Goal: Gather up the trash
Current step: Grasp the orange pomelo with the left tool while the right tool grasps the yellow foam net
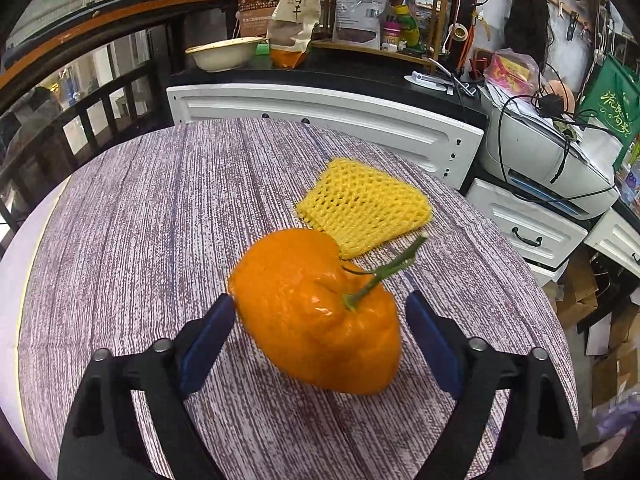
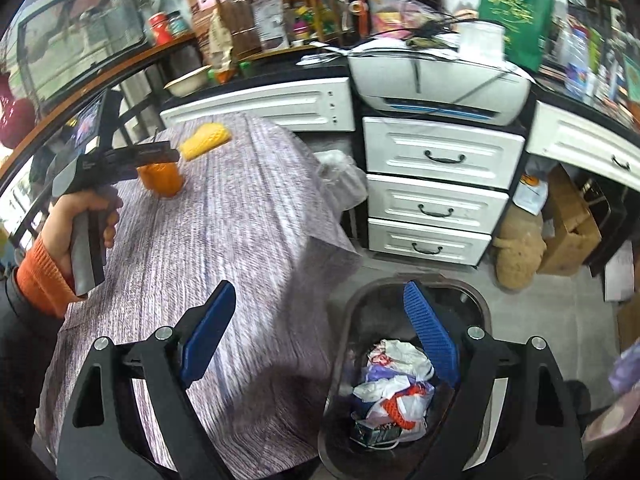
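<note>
An orange citrus fruit (image 1: 316, 312) with a green stem lies on the round table (image 1: 160, 208). A yellow foam net sleeve (image 1: 362, 206) lies flat just behind it. My left gripper (image 1: 320, 312) is open, its blue pads on either side of the fruit, the left pad close to its skin. In the right wrist view the left gripper (image 2: 160, 156) is over the fruit (image 2: 160, 180), with the net (image 2: 206, 140) beyond. My right gripper (image 2: 320, 304) is open and empty, over the table's edge and a dark trash bin (image 2: 344, 360) with crumpled wrappers inside.
White drawers (image 2: 436, 184) and a printer (image 2: 440, 80) stand behind the bin. A black counter (image 1: 320, 76) with a bowl (image 1: 224, 54) and snack bags runs behind the table. Cardboard boxes (image 2: 568, 224) sit on the floor at right.
</note>
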